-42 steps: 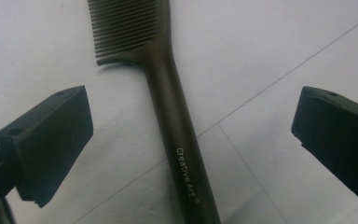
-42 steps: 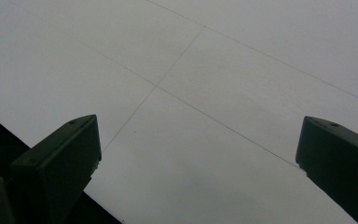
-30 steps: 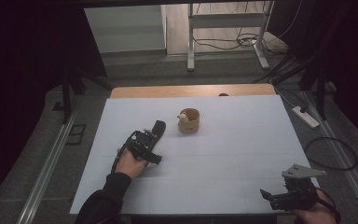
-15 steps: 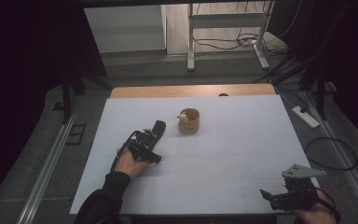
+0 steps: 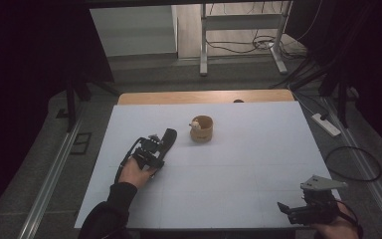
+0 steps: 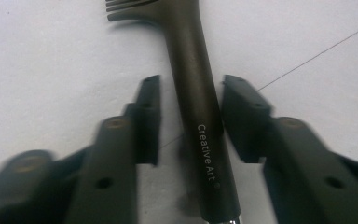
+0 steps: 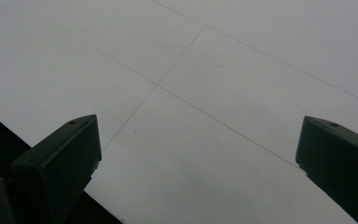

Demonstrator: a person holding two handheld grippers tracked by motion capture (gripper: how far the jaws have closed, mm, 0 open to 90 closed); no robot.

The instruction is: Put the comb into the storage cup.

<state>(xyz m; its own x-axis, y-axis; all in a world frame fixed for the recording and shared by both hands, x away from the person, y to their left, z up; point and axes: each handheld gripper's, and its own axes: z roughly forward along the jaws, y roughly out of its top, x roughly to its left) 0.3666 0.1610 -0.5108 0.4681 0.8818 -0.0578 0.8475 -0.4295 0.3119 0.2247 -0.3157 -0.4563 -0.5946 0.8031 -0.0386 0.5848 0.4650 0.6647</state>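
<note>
A dark brown tool (image 6: 200, 116) lies flat on the white table, with "Creative Art" printed on its handle and tines at its far end. My left gripper (image 6: 189, 93) straddles that handle, open, with a small gap on each side. In the high view the left gripper (image 5: 168, 135) rests left of centre, pointing toward a small round wooden cup (image 5: 202, 130) with a pale object (image 5: 195, 124) in it. My right gripper (image 5: 282, 207) hovers open at the front right edge, nothing between its jaws (image 7: 198, 140).
The white table top (image 5: 258, 149) has thin seam lines, and a wooden strip (image 5: 204, 96) runs along its far edge. Metal rails flank the table. A cable loop (image 5: 353, 164) and a power strip (image 5: 327, 125) lie on the floor to the right.
</note>
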